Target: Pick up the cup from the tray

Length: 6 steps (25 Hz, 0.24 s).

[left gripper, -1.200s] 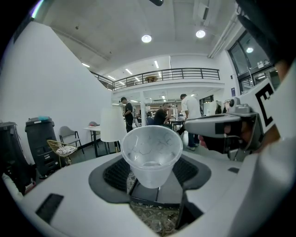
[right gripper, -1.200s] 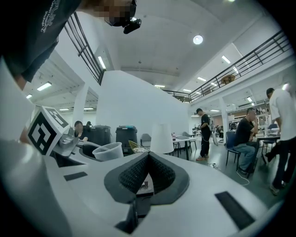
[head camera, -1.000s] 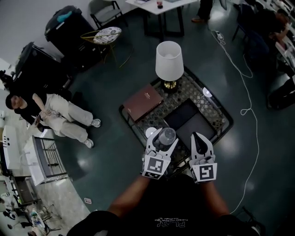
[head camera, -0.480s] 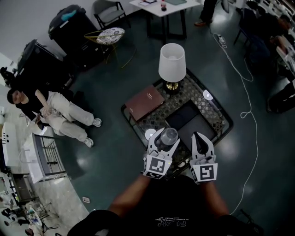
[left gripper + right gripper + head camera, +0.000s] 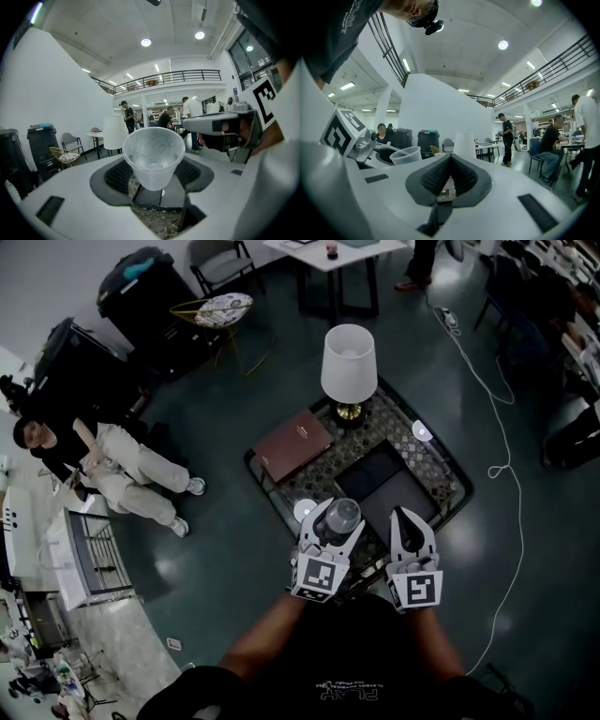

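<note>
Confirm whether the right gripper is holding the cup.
No, the right gripper is shut on nothing, while the cup sits clamped between the jaws of the left gripper.

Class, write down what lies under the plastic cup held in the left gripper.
Below the cup, between the left gripper's jaws, part of a dark tray on the patterned tabletop shows. The cup and the gripper's body cover the rest.

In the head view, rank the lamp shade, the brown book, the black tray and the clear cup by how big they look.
1. black tray
2. brown book and lamp shade: they look about alike, and the shade stands nearer the camera, so I won't rank them.
3. clear cup
</note>
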### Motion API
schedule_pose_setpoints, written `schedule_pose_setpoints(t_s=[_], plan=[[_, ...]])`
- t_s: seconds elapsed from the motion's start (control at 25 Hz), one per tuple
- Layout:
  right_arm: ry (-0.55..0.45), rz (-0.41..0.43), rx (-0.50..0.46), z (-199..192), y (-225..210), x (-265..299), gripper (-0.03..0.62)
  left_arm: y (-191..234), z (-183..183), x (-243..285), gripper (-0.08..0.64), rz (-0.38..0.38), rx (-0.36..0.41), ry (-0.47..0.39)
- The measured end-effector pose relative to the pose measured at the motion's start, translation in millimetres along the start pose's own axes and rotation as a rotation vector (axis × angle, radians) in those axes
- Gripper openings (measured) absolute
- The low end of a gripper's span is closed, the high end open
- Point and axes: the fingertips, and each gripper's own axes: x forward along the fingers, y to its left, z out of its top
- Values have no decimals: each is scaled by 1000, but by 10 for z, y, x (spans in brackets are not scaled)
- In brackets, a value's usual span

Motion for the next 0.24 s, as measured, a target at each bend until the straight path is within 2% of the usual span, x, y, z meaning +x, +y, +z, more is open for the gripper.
schedule_pose_setpoints(t_s=[0.24], plan=[[0,1,1,-1,-19,22,3,16,-28,23,287,1,4,13]])
